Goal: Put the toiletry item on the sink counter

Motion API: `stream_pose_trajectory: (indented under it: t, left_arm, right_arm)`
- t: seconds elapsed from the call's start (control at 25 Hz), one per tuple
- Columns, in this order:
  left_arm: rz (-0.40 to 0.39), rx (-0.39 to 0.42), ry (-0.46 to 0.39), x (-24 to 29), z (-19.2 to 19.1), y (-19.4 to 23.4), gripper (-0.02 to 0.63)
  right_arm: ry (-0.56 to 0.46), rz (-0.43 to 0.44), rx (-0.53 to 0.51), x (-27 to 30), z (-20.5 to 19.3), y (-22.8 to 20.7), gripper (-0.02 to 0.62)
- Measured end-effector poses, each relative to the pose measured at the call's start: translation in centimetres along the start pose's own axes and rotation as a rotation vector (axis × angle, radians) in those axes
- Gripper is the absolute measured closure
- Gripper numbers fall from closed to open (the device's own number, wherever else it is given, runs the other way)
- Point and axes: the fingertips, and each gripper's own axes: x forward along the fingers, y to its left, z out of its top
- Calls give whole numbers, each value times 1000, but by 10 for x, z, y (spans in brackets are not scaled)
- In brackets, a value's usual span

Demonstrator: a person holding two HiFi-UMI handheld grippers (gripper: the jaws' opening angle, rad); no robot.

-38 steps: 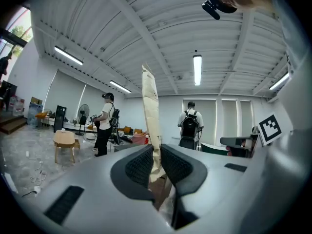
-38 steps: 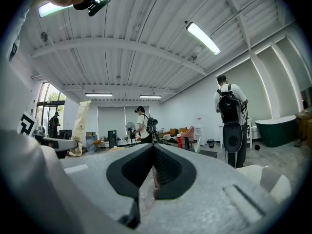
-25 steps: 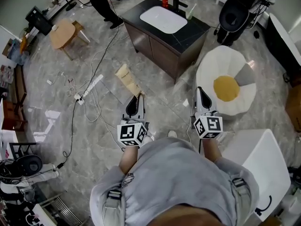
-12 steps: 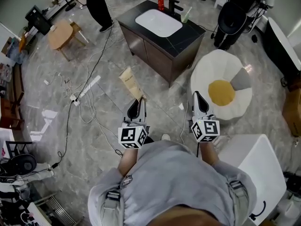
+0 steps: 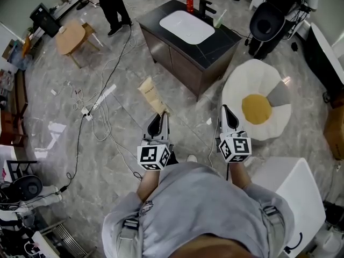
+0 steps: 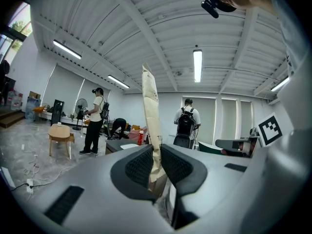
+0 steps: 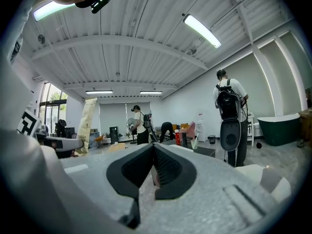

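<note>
Holding a gripper in each hand, the person (image 5: pixel 199 208) keeps them side by side, and the left gripper (image 5: pixel 159 117) pinches the bottom end of a long, flat tan packet (image 6: pixel 151 106). The packet sticks straight out past this gripper's jaws. The right gripper (image 7: pixel 152 165) is just beside the left one, and its jaws are pressed together with nothing in them. The sink counter (image 5: pixel 215 39) is well ahead of both grippers and far from the packet, with a red bottle (image 5: pixel 189 0) at its far edge, and a white and yellow cushion (image 5: pixel 258 104) lies on the floor just ahead of the right gripper.
</note>
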Motion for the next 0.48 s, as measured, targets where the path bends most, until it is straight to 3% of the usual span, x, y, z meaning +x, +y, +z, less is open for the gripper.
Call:
stream_pose_trajectory:
  t: [0.48]
  left_arm:
    - [-31, 12, -17, 64, 29, 89, 558]
  right_arm:
    - [-5, -23, -9, 99, 6, 37, 591]
